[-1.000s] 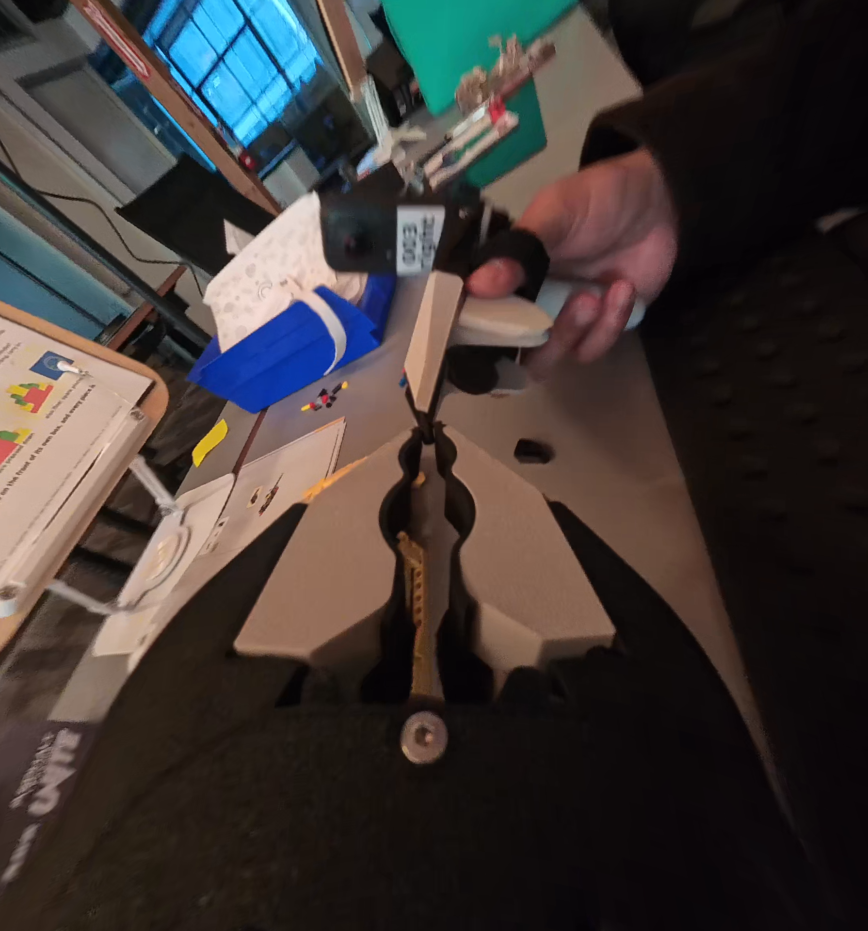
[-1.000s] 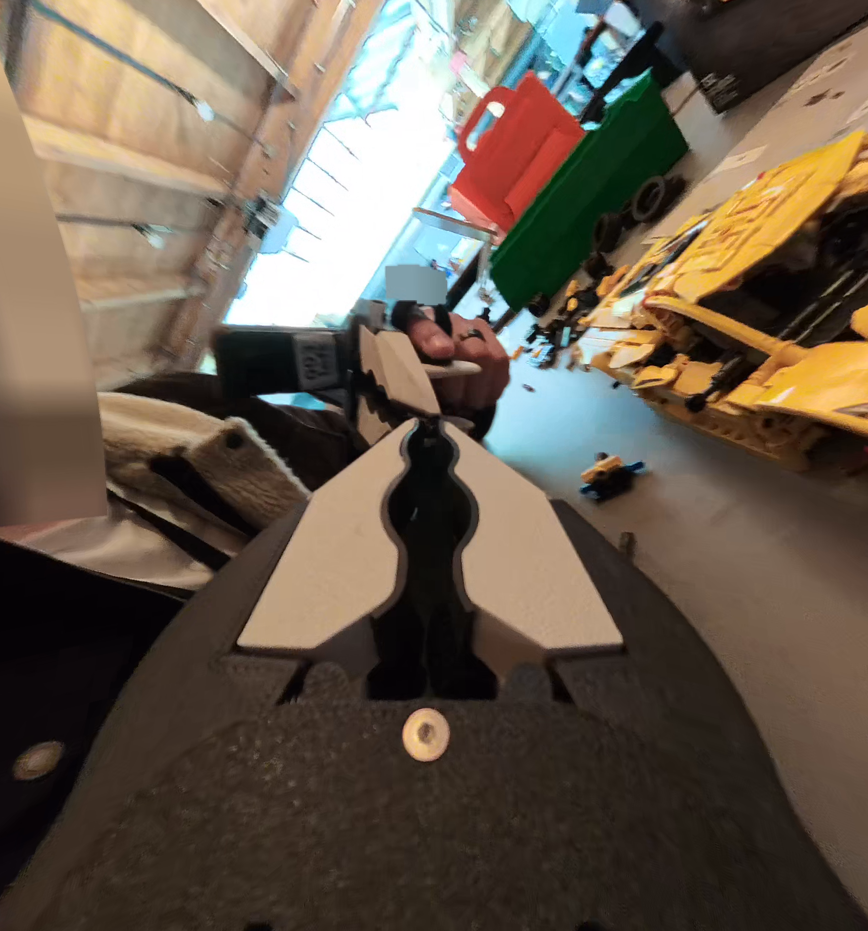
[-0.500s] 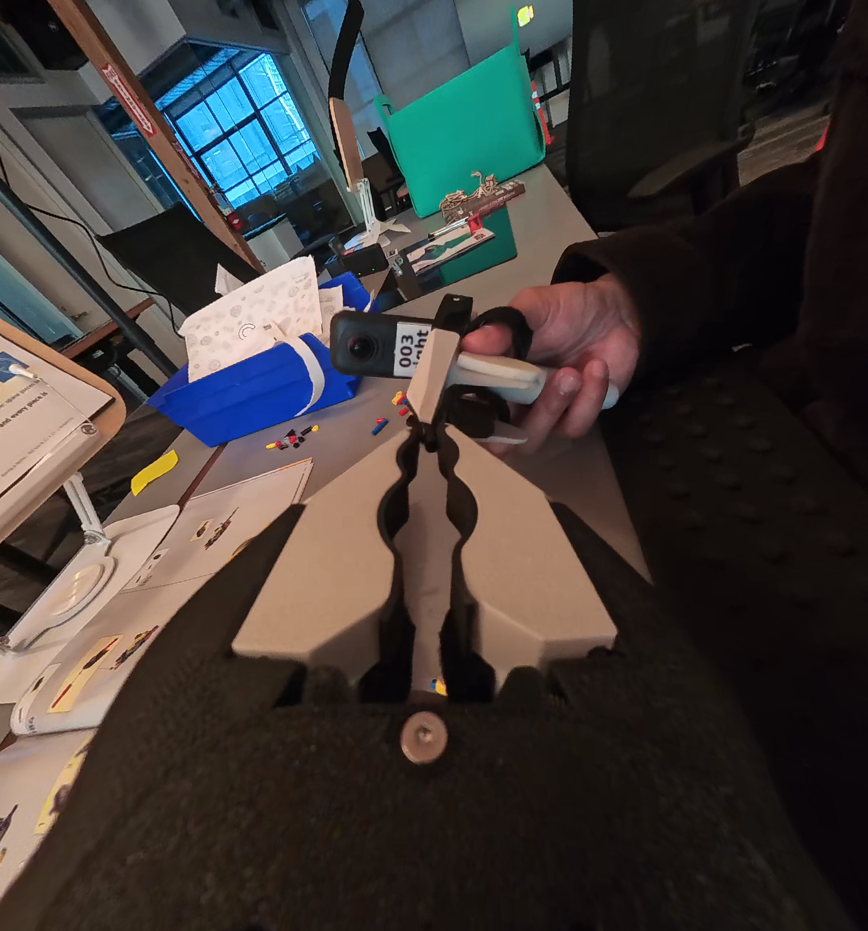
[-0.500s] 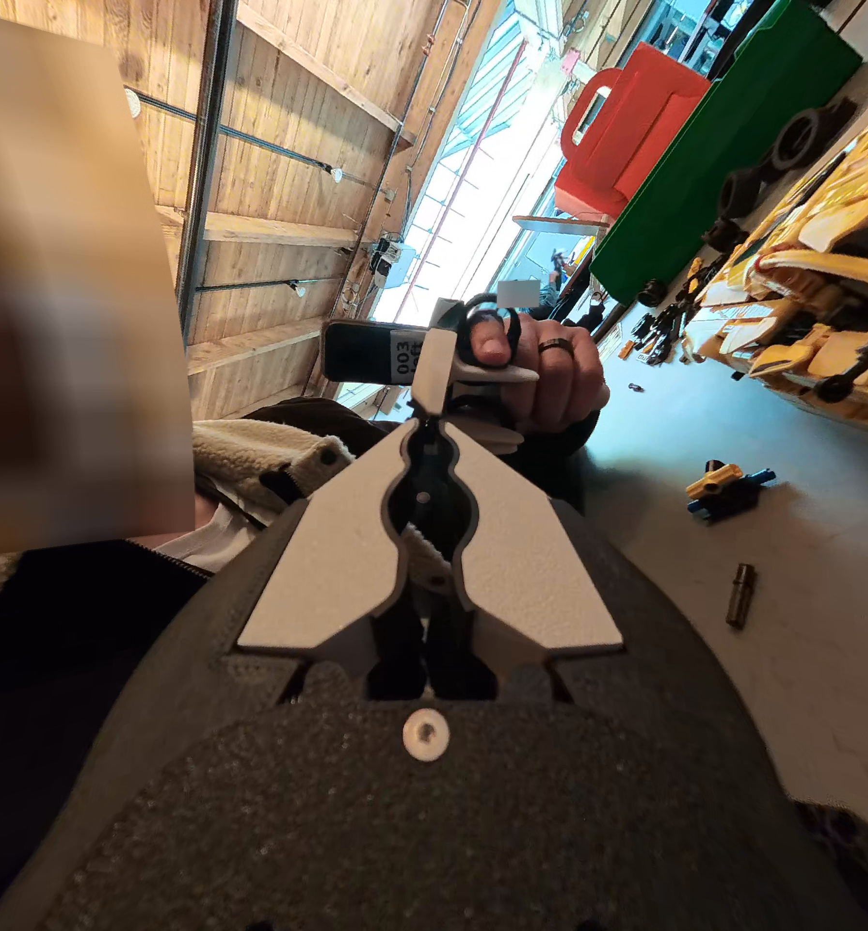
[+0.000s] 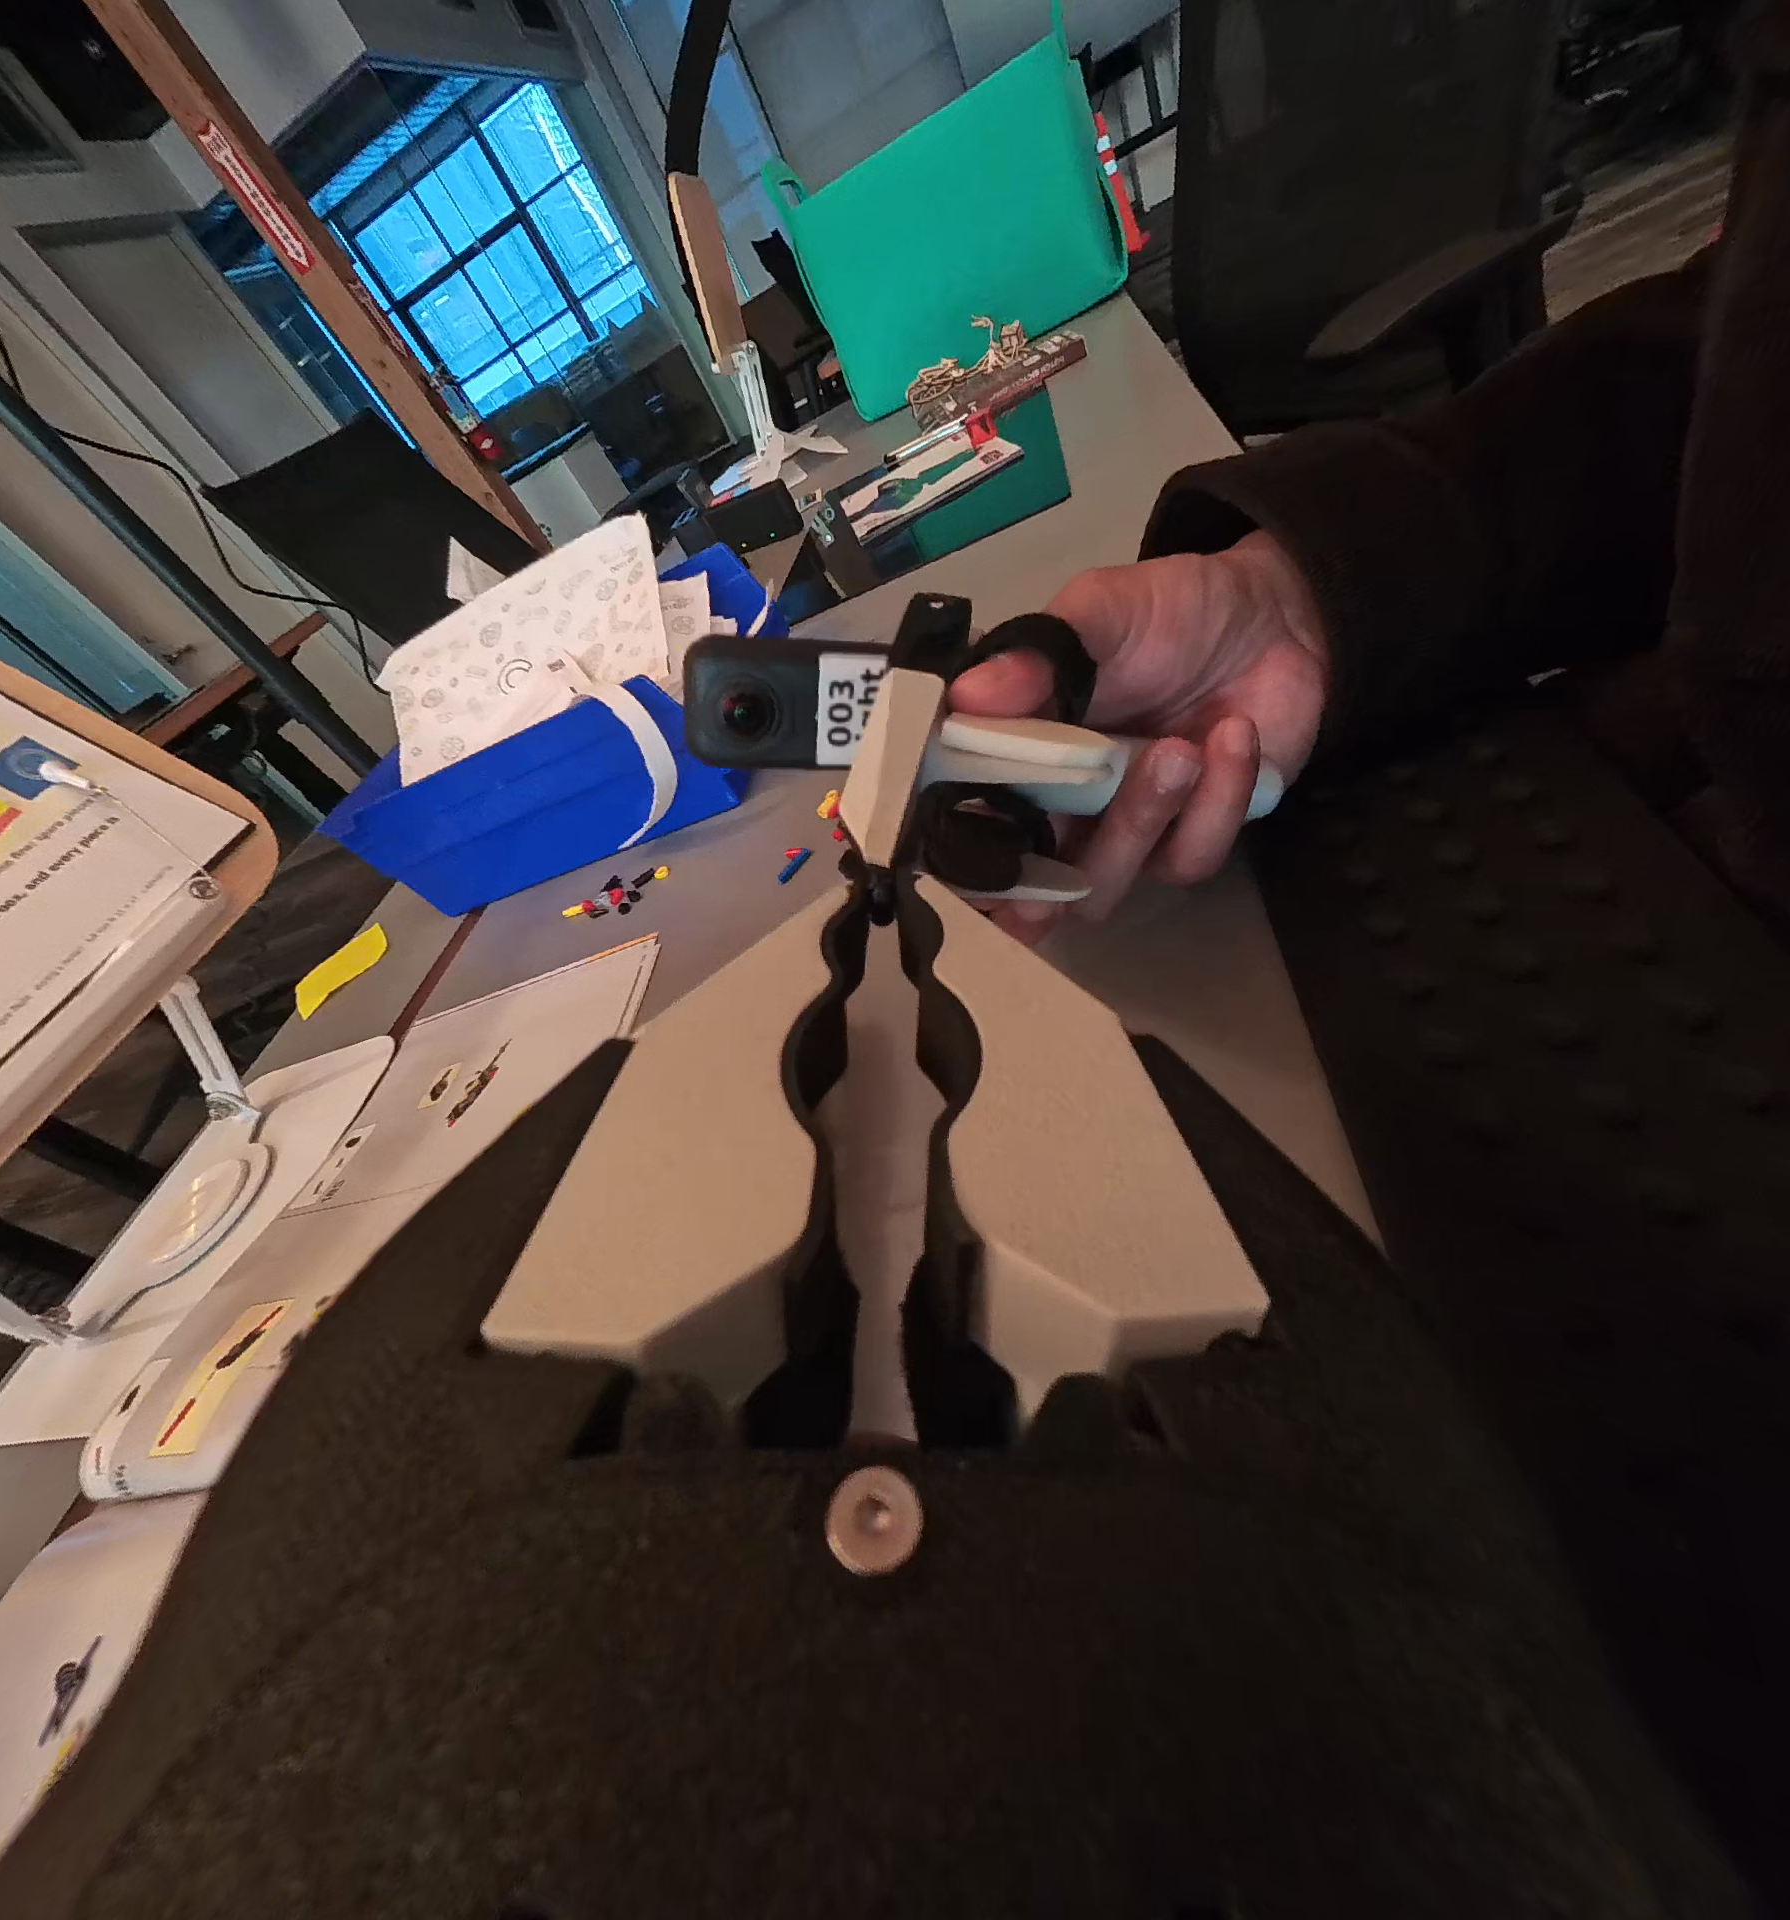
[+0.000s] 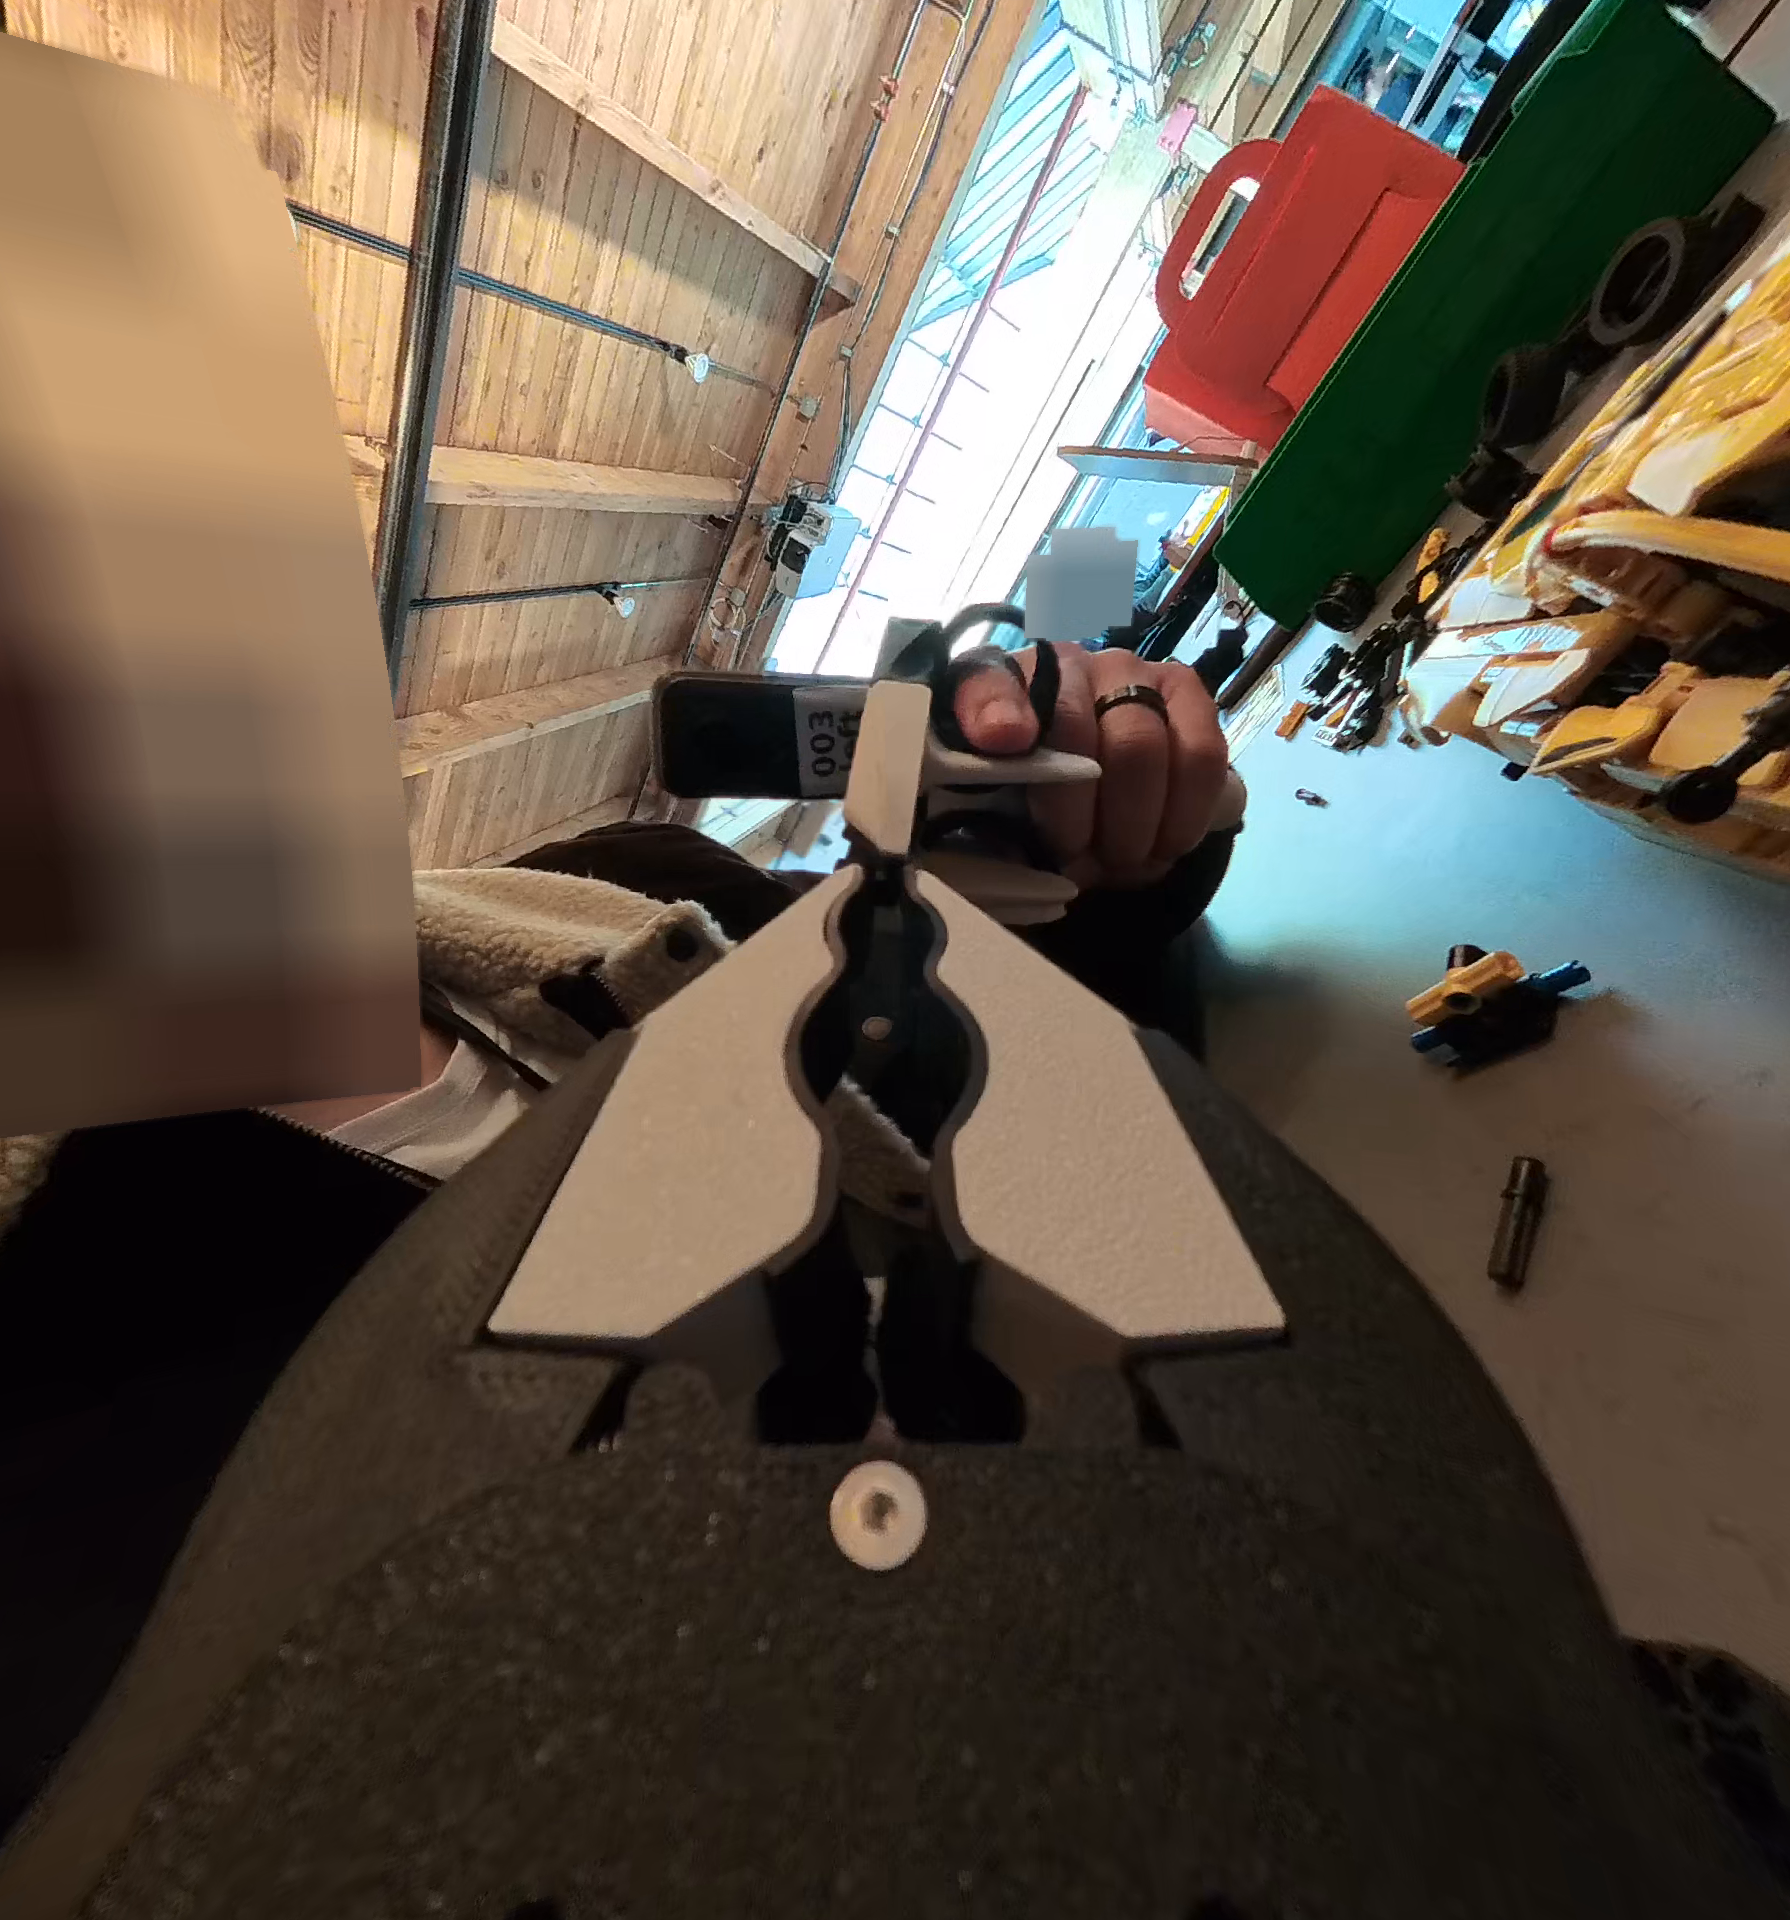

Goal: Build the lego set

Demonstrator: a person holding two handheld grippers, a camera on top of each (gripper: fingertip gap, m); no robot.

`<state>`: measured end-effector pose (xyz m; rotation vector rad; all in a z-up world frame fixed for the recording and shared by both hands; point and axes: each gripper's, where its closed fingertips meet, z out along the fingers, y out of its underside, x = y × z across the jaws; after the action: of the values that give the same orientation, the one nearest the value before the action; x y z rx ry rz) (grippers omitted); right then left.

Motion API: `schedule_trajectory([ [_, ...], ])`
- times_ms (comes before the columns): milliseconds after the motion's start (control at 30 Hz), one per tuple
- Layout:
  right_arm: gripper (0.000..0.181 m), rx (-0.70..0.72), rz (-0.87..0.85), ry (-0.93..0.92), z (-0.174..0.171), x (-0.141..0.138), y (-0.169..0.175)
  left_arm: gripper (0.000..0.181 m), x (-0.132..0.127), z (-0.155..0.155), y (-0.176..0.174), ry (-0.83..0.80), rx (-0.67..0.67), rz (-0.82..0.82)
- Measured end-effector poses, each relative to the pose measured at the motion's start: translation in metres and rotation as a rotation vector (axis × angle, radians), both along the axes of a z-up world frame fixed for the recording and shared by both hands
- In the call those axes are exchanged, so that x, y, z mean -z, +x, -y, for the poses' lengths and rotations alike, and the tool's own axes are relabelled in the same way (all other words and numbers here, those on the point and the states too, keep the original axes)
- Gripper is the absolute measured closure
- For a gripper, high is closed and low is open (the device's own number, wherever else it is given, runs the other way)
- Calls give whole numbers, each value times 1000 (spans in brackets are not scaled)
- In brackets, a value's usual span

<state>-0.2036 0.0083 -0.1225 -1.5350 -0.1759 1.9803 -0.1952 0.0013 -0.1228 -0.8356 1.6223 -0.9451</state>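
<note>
Lego piece (image 5: 878,904), one, black, pinched between closed jaws of left gripper (image 5: 876,920) and right gripper (image 6: 885,878), tip to tip

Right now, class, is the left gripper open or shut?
Shut: the left gripper pinches a black piece that the right gripper also grips, tip to tip.

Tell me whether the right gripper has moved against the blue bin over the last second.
Yes. In the left wrist view the right gripper now sits right of the blue bin, no longer above it.
</note>
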Motion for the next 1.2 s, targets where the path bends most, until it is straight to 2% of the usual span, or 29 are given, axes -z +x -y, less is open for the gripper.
schedule_trajectory([
  [67, 174, 60, 24, 59, -3, -5, 11, 177, -3, -2, -1, -29, 0, 7],
  [100, 171, 111, 72, 100, -5, -7, 23, 177, -3, -6, -2, -58, -11, 3],
  [133, 170, 176, 192, 164, -7, -3, 34, 176, -3, -9, -2, -96, -17, -10],
  [200, 158, 286, 643, 300, -9, 31, 55, 176, -2, -17, -2, -192, -34, -37],
  [267, 151, 256, 1075, 366, 1, 70, 72, 176, 2, -23, -2, -286, -45, -76],
  [333, 141, 198, 1290, 342, 11, 95, 76, 177, 7, -25, 0, -365, -45, -109],
  [500, 136, 93, 1496, 356, 17, 123, 68, 176, 20, -21, 2, -440, -23, -181],
  [600, 138, 59, 1531, 344, 17, 134, 69, 176, 20, -18, 1, -475, -4, -191],
  [700, 158, 84, 1540, 365, 13, 134, 73, 176, 20, -15, 1, -531, 21, -202],
  [800, 158, 112, 1502, 386, 10, 126, 72, 176, 16, -15, 1, -634, 55, -193],
  [867, 159, 238, 1221, 415, -2, 85, 50, 176, 7, -15, -1, -718, 94, -156],
  [967, 159, 407, 556, 419, -13, -9, 22, 177, -17, -18, -8, -822, 177, -40],
  [1000, 159, 416, 429, 396, -16, -21, 17, 177, -24, -19, -10, -831, 186, -4],
  [1100, 159, 399, 258, 357, -21, -31, -1, 177, -30, -22, -11, -784, 167, 45],
  [1200, 159, 386, 209, 321, -25, -31, -7, 177, -35, -26, -14, -737, 136, 97],
])
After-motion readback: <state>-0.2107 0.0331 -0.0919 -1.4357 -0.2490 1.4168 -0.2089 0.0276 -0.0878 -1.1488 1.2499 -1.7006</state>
